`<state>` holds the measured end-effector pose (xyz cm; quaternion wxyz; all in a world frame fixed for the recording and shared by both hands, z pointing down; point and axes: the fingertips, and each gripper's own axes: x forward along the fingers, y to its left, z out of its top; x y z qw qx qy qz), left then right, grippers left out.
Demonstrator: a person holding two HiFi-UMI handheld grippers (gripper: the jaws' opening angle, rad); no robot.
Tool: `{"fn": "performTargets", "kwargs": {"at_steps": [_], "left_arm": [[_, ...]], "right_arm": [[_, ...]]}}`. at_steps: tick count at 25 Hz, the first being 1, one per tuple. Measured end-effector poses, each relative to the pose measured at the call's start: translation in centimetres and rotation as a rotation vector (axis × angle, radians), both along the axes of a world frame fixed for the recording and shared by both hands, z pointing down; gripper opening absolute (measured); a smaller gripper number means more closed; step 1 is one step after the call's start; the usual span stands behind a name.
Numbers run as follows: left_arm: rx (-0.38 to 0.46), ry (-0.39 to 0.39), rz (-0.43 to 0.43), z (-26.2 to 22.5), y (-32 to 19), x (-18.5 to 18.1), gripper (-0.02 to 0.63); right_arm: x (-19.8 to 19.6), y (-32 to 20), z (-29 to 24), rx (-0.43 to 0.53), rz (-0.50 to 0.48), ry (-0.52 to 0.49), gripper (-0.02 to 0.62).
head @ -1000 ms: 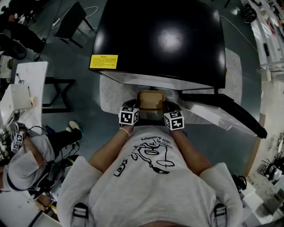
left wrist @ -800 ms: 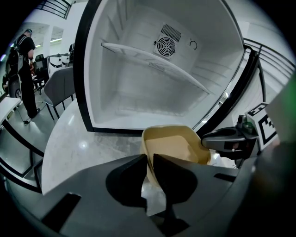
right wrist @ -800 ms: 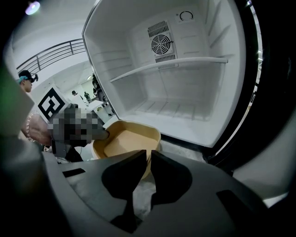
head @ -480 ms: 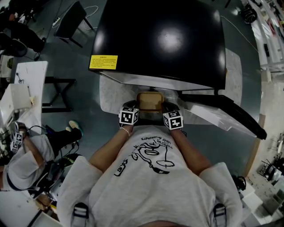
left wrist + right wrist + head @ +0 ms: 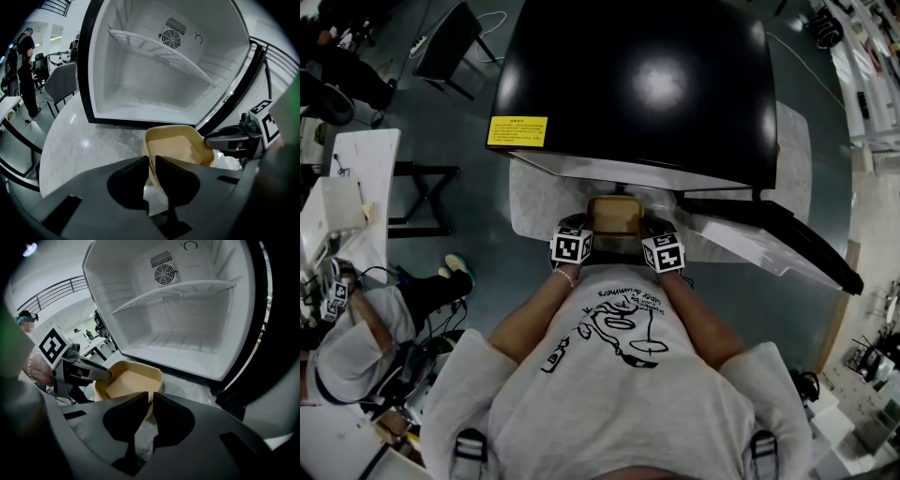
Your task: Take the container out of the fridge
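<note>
A tan, empty container [image 5: 614,214] hangs in front of the open fridge [image 5: 637,84], held between both grippers. My left gripper [image 5: 586,227] is shut on its left rim; in the left gripper view the jaws [image 5: 152,161] pinch the thin wall of the container [image 5: 180,147]. Shut on the opposite rim is my right gripper [image 5: 648,229], whose jaws [image 5: 152,399] clamp the near edge of the container [image 5: 129,383]. Each gripper shows in the other's view: the right gripper [image 5: 220,139] and the left gripper [image 5: 93,372]. The fridge interior [image 5: 164,70] is white, with one wire shelf and nothing on it.
The fridge stands on a pale marble slab [image 5: 539,202], which lies below the container. Its open door [image 5: 769,239] juts out at the right. A dark chair [image 5: 450,42], a white desk [image 5: 356,178] and a seated person [image 5: 356,328] are at the left.
</note>
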<state>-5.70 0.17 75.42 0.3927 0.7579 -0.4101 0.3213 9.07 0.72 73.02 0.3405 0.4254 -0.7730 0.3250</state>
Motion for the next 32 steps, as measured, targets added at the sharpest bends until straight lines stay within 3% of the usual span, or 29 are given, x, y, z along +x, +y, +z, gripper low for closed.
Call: {"fn": "performTargets", "kwargs": {"at_steps": [32], "left_arm": [[-0.027, -0.019, 0.031, 2.5, 0.4, -0.2, 0.057]], "right_arm": [[-0.3, 0.3, 2.8, -0.07, -0.009, 0.019, 0.048]]}}
